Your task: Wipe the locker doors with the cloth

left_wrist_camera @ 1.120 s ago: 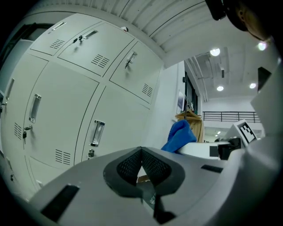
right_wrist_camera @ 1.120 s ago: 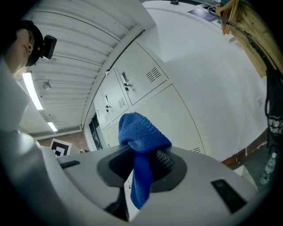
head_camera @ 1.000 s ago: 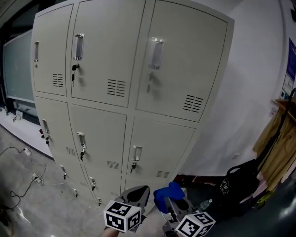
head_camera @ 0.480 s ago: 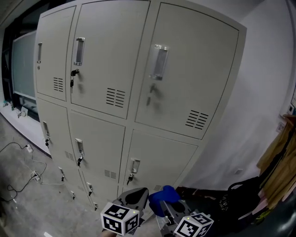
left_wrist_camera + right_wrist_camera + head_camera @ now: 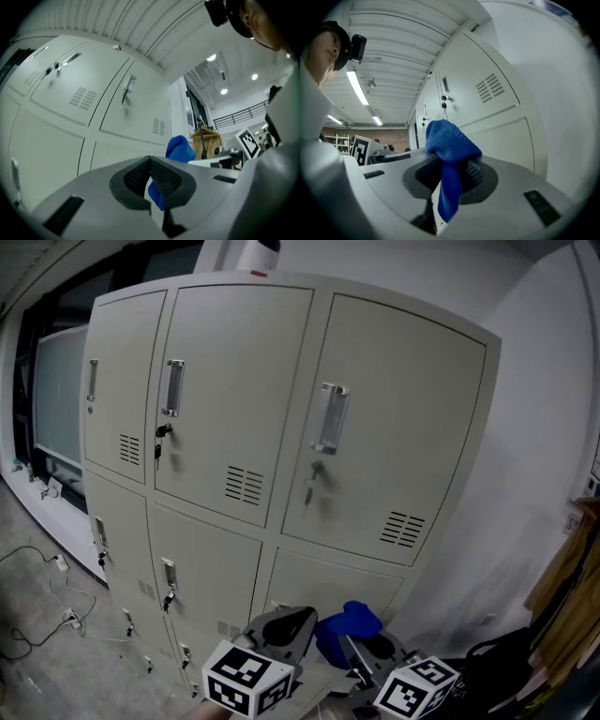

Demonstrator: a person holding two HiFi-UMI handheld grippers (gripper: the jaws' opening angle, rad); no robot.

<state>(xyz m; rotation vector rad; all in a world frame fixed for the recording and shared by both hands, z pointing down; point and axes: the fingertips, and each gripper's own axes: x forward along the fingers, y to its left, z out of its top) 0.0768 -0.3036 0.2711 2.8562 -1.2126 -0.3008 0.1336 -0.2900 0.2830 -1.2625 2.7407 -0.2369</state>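
The right claw (image 5: pixel 451 165) pinches the blue cloth (image 5: pixel 449 138) at six o'clock in the head view, apparently short of the locker doors (image 5: pixel 394 427). The left claw (image 5: pixel 150 164) is pressed together, empty. The approach seems in hand; next, lift the cloth toward twelve o'clock onto a door.

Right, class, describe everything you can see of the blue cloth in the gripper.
The blue cloth looks like soft, woven microfibre, bunched into a rounded lump above the right gripper, whose jaws are shut on it, with one tail hanging down between them. It is held up in front of the grey locker doors, seemingly not touching them.
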